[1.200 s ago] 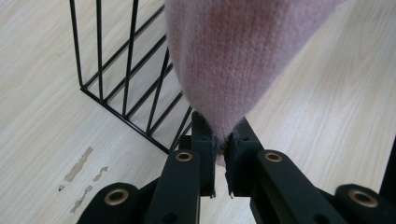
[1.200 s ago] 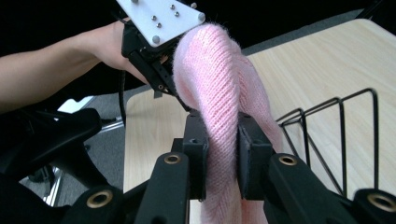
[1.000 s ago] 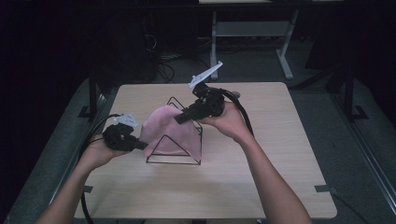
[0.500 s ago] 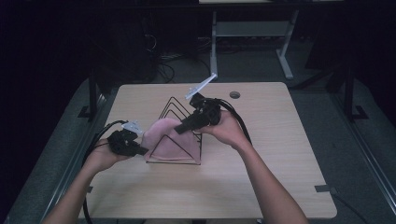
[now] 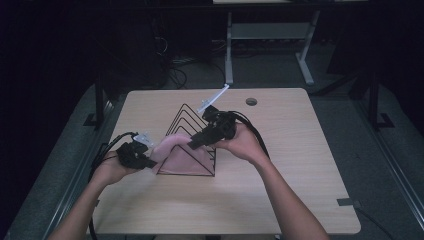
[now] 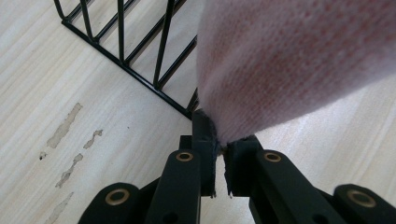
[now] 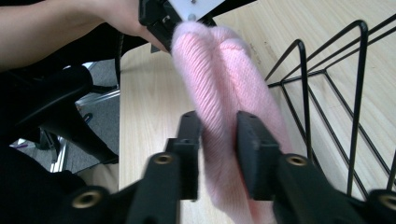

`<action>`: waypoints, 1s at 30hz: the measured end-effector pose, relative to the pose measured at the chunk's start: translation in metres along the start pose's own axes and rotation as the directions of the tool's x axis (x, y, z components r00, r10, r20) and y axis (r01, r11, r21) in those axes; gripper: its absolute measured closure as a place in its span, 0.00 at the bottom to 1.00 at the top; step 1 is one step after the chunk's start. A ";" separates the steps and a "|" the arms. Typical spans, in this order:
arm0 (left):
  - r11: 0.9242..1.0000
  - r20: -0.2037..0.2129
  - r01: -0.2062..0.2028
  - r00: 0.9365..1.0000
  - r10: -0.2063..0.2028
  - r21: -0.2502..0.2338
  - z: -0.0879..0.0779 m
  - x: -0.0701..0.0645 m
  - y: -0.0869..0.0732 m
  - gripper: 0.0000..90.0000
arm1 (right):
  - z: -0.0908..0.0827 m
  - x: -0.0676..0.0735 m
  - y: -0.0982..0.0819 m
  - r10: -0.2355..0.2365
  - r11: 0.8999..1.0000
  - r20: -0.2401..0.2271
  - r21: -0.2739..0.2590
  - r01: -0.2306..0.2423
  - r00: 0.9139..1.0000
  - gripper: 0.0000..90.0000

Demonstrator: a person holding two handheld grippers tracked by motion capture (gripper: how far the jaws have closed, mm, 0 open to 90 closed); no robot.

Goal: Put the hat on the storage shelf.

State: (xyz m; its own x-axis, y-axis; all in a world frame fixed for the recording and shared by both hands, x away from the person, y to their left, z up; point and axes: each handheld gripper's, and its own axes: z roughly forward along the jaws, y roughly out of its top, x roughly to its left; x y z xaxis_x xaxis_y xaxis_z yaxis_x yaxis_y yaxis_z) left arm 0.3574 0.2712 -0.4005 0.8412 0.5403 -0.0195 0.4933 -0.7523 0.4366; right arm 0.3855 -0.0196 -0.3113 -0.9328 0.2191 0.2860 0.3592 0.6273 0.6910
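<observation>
The left gripper pinches one end of the pink cloth, its jaws squeezed tight on the edge. The right gripper holds the other part, its jaws closed around a thick fold of it. The cloth hangs between them, low over the table, just beside the black wire rack and partly across its front. It looks like knitted wool: soft, light and floppy. It will sag and bend, and it should not slip much. Its loops could catch on the wires. Holding it at two ends, as now, looks best for keeping it spread. The table is pale wood with a few scuffed marks. The room around it is dark, with cables on the floor.
</observation>
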 end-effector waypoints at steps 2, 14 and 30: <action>1.000 -0.005 0.000 1.000 0.000 0.002 0.002 -0.001 0.001 0.94 | 0.001 0.000 -0.001 -0.017 1.000 -0.001 -0.002 0.017 1.000 0.88; 1.000 -0.004 -0.013 1.000 0.013 0.005 0.008 -0.002 0.004 0.93 | -0.002 0.003 -0.001 -0.032 0.999 -0.003 -0.001 0.032 0.999 0.93; 1.000 0.002 0.006 1.000 -0.006 -0.029 0.000 -0.001 0.000 0.85 | -0.010 0.000 -0.015 -0.005 0.998 -0.021 -0.056 0.004 1.000 0.78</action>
State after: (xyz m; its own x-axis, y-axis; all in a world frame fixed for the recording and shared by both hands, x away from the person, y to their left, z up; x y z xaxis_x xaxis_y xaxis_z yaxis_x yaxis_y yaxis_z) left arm 0.3564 0.2707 -0.4006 0.8386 0.5442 -0.0237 0.4919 -0.7379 0.4621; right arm 0.3802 -0.0362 -0.3149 -0.9338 0.2004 0.2963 0.3566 0.5852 0.7283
